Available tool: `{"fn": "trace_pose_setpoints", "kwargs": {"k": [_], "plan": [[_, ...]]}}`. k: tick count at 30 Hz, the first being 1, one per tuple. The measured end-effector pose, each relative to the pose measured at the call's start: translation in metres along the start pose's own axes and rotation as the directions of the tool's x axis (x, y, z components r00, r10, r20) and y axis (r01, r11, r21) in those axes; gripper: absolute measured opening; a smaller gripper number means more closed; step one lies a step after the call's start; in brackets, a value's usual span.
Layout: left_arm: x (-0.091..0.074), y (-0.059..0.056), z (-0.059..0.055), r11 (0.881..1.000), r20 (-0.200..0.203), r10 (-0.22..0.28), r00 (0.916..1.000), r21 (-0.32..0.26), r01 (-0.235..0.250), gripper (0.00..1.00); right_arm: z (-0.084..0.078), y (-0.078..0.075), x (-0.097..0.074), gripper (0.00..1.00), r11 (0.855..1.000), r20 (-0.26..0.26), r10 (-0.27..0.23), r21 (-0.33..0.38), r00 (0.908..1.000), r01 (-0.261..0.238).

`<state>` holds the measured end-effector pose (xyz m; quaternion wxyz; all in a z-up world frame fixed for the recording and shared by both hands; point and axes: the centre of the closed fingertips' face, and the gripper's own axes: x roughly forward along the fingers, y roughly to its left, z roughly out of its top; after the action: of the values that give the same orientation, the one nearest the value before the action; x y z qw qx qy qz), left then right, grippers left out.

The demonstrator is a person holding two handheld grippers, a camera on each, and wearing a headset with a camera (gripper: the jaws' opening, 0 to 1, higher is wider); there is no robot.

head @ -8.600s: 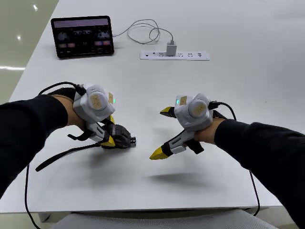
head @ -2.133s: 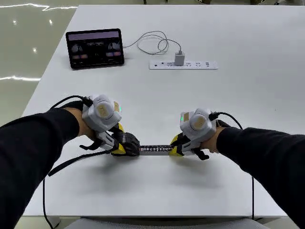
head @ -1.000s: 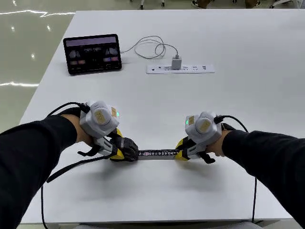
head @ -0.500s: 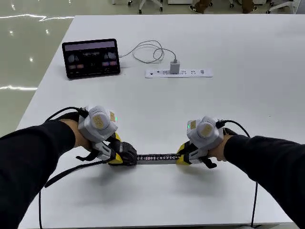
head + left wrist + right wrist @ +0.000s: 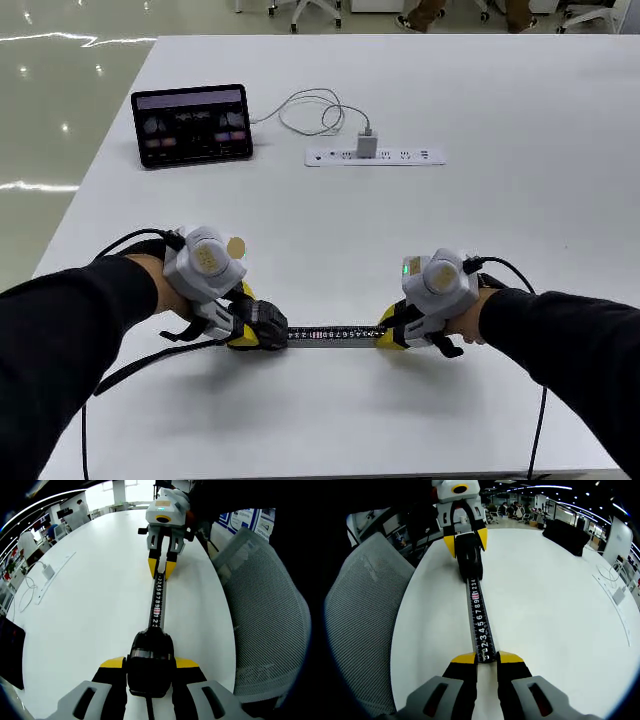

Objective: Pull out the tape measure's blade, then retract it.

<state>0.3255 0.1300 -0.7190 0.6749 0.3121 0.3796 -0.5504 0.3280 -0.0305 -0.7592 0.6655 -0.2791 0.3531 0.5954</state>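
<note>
The black tape measure (image 5: 266,326) sits on the white worktop (image 5: 400,420) near its front edge, left of centre. The left claw (image 5: 248,331) is clenched around its case, one yellow-tipped finger on each side of the housing, as the left gripper view shows from behind. The blade (image 5: 331,331) is drawn out of the case to the right and lies flat on the worktop in a straight line, with its printed numerals facing up. At its free end the right claw (image 5: 389,338) is closed on the blade tip, its yellow tips pinching the very end, with the tip sitting between them in the right gripper view. The two claws face each other along the blade, well apart.

At the far left of the worktop a tablet (image 5: 192,124) stands propped up with its screen lit. To its right lies a white power strip (image 5: 400,157) with a charger (image 5: 367,146) plugged into it, and a looped cable (image 5: 305,106) runs between charger and tablet. A grey mesh chair (image 5: 265,615) stands just off the worktop's near edge.
</note>
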Motion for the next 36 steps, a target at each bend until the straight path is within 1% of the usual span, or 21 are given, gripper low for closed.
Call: {"fn": "trace_pose_setpoints", "kwargs": {"k": [15,36], "plan": [[0.000,-0.002,0.001,1.000,-0.006,-0.001,1.0000,0.002,0.001,0.30,-0.007,-0.001,-0.006,0.09,1.000,-0.008,-0.006,0.005,0.9999,0.006],[-0.003,-0.005,0.003,1.000,-0.001,0.000,1.0000,-0.001,0.000,0.30,-0.017,-0.004,-0.014,0.09,1.000,-0.016,-0.011,0.014,0.9998,0.011]]}}
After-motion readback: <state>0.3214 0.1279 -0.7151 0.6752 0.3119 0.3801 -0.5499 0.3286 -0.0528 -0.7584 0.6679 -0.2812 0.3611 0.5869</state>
